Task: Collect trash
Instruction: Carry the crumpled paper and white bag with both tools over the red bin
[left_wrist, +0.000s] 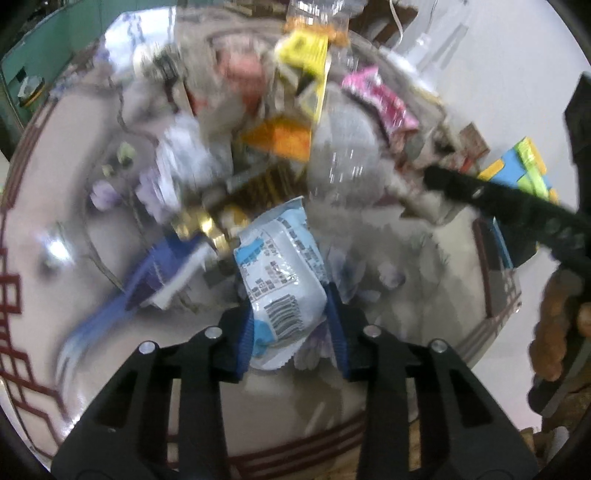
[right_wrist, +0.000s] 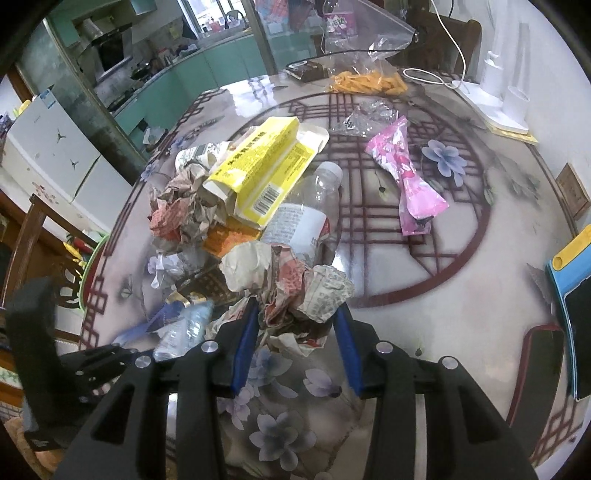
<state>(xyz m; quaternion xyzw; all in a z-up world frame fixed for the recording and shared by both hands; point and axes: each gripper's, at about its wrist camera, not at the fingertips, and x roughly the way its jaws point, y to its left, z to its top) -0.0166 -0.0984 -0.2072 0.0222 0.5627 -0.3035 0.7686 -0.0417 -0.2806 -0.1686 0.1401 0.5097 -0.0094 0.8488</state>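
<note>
White and blue snack wrapper (left_wrist: 280, 273), crinkly, barcode near the bottom, squeezed in left hand-held gripper (left_wrist: 291, 328) low in frame, long way pointing up. Crumpled newspaper ball (right_wrist: 291, 291) pinched in right hand-held gripper (right_wrist: 295, 339), over flowery tabletop (right_wrist: 424, 314).

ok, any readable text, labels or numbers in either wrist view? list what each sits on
Nothing can be quoted with confidence.
White and blue snack wrapper: barcode and rows of print, too blurred.
Yellow cardboard box: large printed characters and barcode, not legible.
Clear plastic bottle: white label with fine print, too small.
Crumpled newspaper ball: newsprint, too small.
Pink snack wrapper: lettering creased, unreadable.
</note>
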